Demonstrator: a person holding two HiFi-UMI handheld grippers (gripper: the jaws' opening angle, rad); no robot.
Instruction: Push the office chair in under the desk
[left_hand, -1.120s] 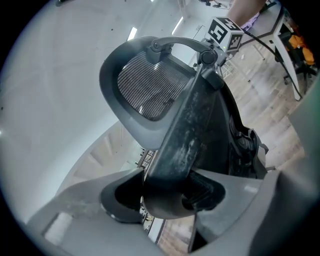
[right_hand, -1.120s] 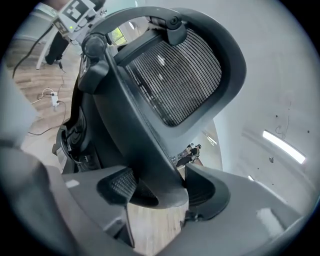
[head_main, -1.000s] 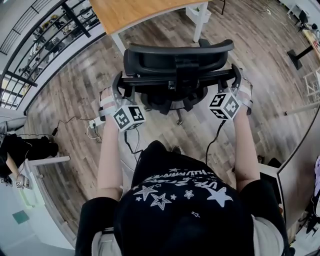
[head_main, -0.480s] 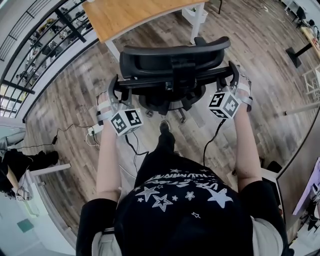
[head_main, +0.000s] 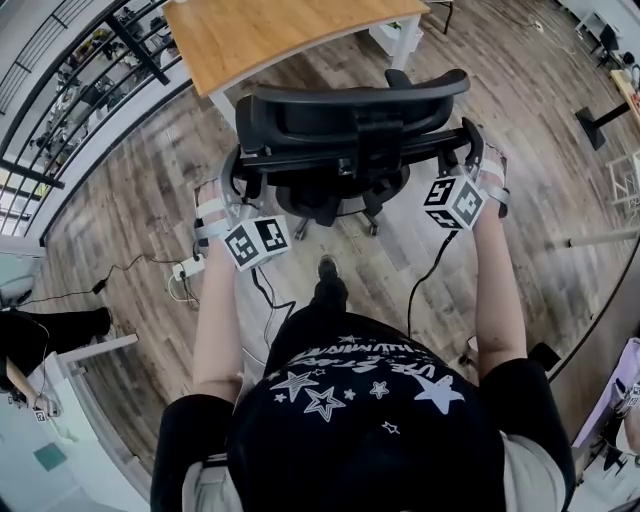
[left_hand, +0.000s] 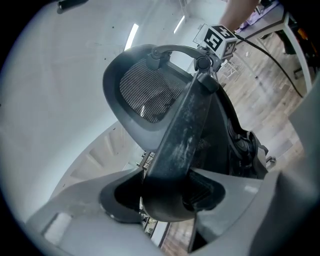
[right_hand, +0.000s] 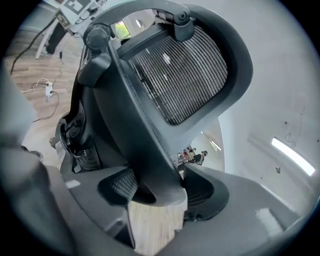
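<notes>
A black mesh office chair (head_main: 350, 120) stands just in front of a wooden-topped desk (head_main: 290, 35), its back towards me. My left gripper (head_main: 233, 180) is shut on the left end of the chair's back frame, and my right gripper (head_main: 472, 150) is shut on the right end. In the left gripper view the dark frame bar (left_hand: 177, 140) runs up from between the jaws of the left gripper (left_hand: 170, 192) to the mesh headrest (left_hand: 150, 90). The right gripper view shows the same hold by the right gripper (right_hand: 157, 187), with the frame bar (right_hand: 142, 135) under the headrest (right_hand: 185, 70).
White desk legs (head_main: 400, 45) stand either side of the chair's path. A power strip with cables (head_main: 190, 268) lies on the wood floor at the left. A railing (head_main: 80, 90) runs along the far left. Another table's base (head_main: 595, 110) is at the right.
The chair and both grippers have moved towards the desk, and the seat now sits nearer its edge. The person's foot has stepped forward behind the chair.
</notes>
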